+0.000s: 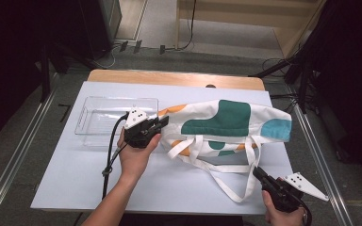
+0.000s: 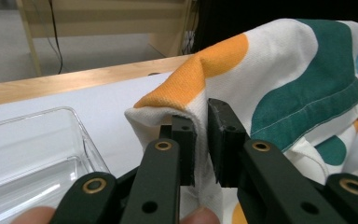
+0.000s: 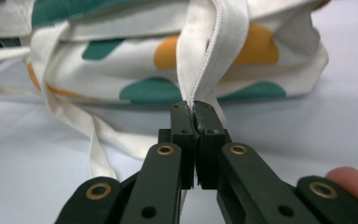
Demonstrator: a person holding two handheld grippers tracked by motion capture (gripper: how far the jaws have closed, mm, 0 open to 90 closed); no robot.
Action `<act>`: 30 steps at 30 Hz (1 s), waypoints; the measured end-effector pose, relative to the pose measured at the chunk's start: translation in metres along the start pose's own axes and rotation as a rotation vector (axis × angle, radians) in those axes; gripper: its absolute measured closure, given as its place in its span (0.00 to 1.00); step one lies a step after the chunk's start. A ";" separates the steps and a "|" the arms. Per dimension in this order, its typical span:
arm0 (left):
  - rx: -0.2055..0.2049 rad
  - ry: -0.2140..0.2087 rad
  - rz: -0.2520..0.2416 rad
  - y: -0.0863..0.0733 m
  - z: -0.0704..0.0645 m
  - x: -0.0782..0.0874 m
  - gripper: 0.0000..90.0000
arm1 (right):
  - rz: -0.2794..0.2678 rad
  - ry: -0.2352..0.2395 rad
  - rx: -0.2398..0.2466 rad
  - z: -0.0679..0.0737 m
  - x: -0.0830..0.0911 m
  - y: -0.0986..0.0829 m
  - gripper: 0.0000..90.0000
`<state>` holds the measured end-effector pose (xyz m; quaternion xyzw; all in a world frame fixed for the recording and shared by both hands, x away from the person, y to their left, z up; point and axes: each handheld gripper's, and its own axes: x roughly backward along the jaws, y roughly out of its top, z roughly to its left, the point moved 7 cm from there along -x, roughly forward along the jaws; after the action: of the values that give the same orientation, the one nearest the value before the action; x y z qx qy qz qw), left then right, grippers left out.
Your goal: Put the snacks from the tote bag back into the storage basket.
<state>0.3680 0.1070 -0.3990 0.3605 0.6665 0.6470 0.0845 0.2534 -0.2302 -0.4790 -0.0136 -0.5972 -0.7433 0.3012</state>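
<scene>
Tote bag (image 1: pixel 226 123) lies between both grippers: left gripper (image 2: pixel 200 140) nearly closed, pinching a fold at the bag's corner just ahead, right gripper (image 3: pixel 196 122) clamped tight on a handle strap (image 3: pixel 212 51), likely to spread the bag.

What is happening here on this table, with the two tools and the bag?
A person works on a patterned tote bag lying on the white table. The left gripper has its jaws around a fold at the bag's corner, with a small gap on one side. The right gripper is shut on one cream strap. A clear plastic tray sits beside the bag.
</scene>
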 end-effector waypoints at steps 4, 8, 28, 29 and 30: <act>-0.006 -0.023 0.000 0.001 -0.004 0.004 0.84 | -0.065 0.009 0.013 0.008 -0.001 0.013 1.00; -0.004 -0.011 -0.011 0.001 -0.009 0.011 0.65 | -0.085 0.003 0.032 0.017 -0.011 0.023 1.00; -0.123 -0.133 0.143 -0.052 -0.092 -0.007 0.58 | -0.097 -0.044 0.077 0.018 -0.033 0.032 0.99; -0.125 -0.138 0.160 -0.055 -0.094 -0.013 0.61 | -0.096 -0.039 0.076 0.020 -0.033 0.031 0.99; -0.126 -0.146 0.174 -0.057 -0.096 -0.017 0.65 | -0.099 -0.038 0.079 0.020 -0.033 0.031 0.99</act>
<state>0.3035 0.0250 -0.4437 0.4572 0.5827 0.6647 0.0987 0.2880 -0.2010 -0.4581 0.0135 -0.6315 -0.7327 0.2531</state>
